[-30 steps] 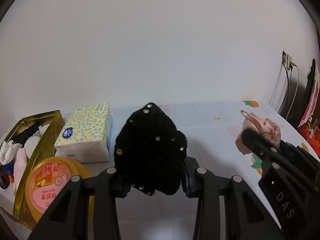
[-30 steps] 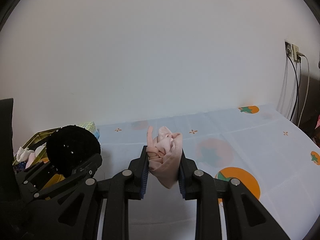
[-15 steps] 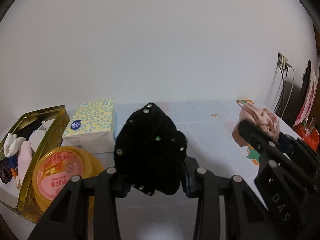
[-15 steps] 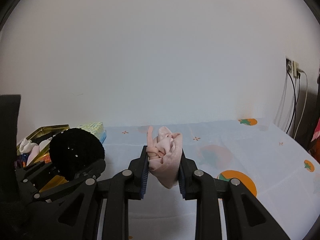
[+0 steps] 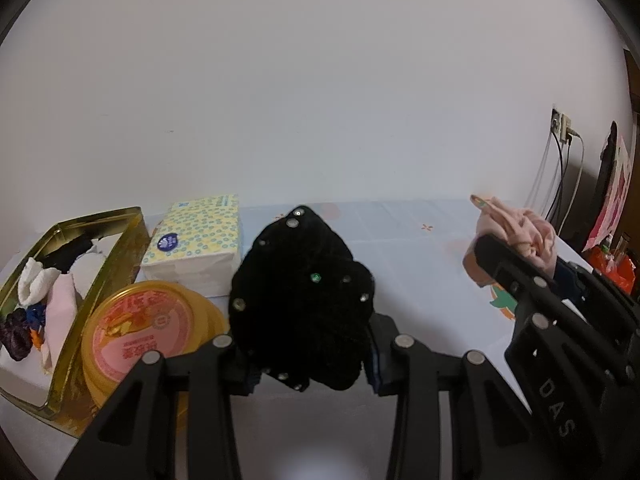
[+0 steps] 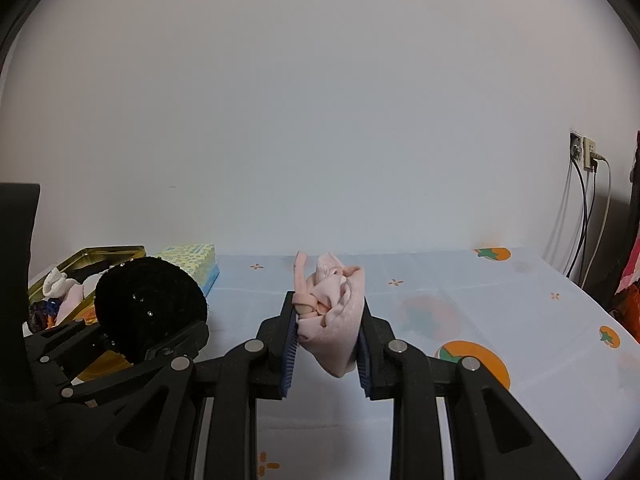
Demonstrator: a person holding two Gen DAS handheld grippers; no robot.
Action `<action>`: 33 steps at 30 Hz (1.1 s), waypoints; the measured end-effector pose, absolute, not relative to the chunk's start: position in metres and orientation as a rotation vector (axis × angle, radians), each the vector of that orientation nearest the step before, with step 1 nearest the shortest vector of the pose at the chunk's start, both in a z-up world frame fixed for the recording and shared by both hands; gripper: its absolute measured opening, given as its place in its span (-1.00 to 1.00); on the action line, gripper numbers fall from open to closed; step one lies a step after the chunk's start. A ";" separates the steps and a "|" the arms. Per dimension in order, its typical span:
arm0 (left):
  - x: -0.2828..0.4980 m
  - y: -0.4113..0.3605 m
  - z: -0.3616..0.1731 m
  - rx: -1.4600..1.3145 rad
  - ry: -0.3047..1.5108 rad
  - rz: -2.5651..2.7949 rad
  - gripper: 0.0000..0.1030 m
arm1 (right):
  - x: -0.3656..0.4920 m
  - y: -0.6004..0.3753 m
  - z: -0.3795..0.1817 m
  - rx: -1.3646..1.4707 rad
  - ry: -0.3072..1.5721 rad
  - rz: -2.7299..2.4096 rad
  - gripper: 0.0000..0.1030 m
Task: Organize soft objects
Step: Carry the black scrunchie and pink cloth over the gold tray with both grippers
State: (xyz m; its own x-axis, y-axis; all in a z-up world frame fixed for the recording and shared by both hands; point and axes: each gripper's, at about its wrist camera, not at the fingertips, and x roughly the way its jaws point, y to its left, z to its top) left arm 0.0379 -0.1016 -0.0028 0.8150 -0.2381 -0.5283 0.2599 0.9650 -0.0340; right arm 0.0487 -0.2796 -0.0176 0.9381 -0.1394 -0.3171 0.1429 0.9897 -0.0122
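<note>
My left gripper (image 5: 308,364) is shut on a fluffy black scrunchie with small studs (image 5: 300,300) and holds it above the table. It also shows in the right wrist view (image 6: 150,316). My right gripper (image 6: 326,356) is shut on a bunched pink cloth (image 6: 332,320), held above the table; the cloth also shows at the right of the left wrist view (image 5: 516,236). A gold tin (image 5: 120,248) at the left holds several soft items in white, pink, black and dark purple.
A yellow-patterned tissue pack (image 5: 196,244) lies beside the tin. A round yellow-lidded container (image 5: 140,336) stands in front of it. The tablecloth (image 6: 480,320) has orange fruit prints. Wall sockets with cables (image 6: 584,152) are at the right.
Both grippers have lifted and tilted up a little, so the table, tin and tissue pack sit lower in view. Both still hold their items.
</note>
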 end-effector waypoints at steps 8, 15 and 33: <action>0.027 -0.085 -0.001 0.036 0.548 -0.262 -0.25 | 0.048 -0.279 -0.021 0.015 0.320 -0.119 -0.46; 0.022 -0.070 0.001 0.029 0.539 -0.256 -0.25 | 0.052 -0.272 -0.025 0.014 0.316 -0.101 -0.46; 0.000 -0.012 0.003 -0.023 0.511 -0.230 -0.25 | 0.073 -0.267 -0.040 0.016 0.303 0.022 -0.46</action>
